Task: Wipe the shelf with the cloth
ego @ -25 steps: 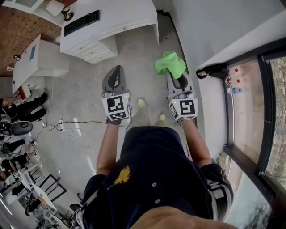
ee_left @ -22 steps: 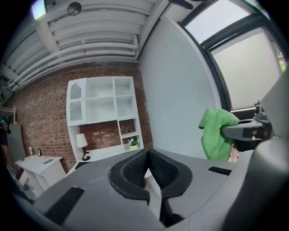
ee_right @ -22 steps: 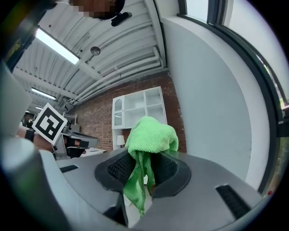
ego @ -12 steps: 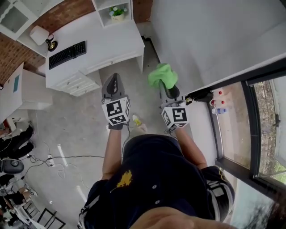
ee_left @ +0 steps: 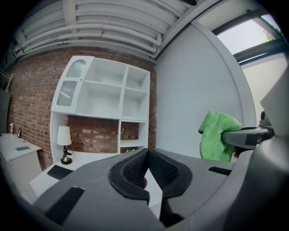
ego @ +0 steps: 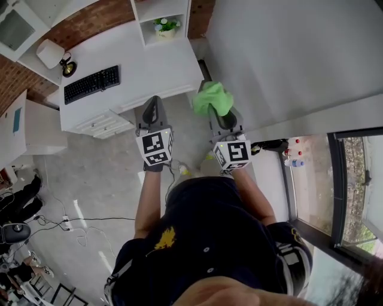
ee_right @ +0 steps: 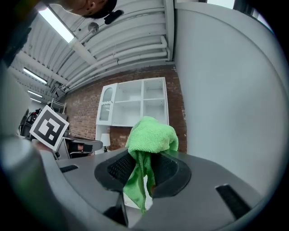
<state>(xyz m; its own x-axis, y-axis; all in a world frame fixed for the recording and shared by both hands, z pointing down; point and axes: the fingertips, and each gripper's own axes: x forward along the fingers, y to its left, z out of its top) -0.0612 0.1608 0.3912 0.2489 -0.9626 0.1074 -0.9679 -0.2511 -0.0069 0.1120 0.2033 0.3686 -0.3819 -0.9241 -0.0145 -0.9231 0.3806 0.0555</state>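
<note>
A green cloth [ego: 212,98] hangs bunched from my right gripper [ego: 218,112], which is shut on it; in the right gripper view the cloth [ee_right: 151,135] drapes down between the dark pads. My left gripper [ego: 153,103] is held level beside it, shut and with nothing in it, its pads meeting at the tip [ee_left: 147,153]. The white shelf unit [ego: 160,13] stands on a desk against the brick wall, ahead of both grippers and apart from them. Its compartments [ee_left: 108,99] look mostly bare. The left gripper view also shows the cloth [ee_left: 219,135] at the right.
A white desk [ego: 149,63] carries a black keyboard [ego: 91,84] and a lamp [ego: 51,55]. A small plant [ego: 166,27] sits in the lowest shelf compartment. A grey wall [ego: 287,54] runs along the right, with a window [ego: 353,185] and bottles [ego: 293,153] beyond. Cables [ego: 72,222] lie on the floor.
The person has walked towards the desk and shelf, which now sit closer and fuller in view. Both grippers came along, held side by side. The cloth stays in the right one.
</note>
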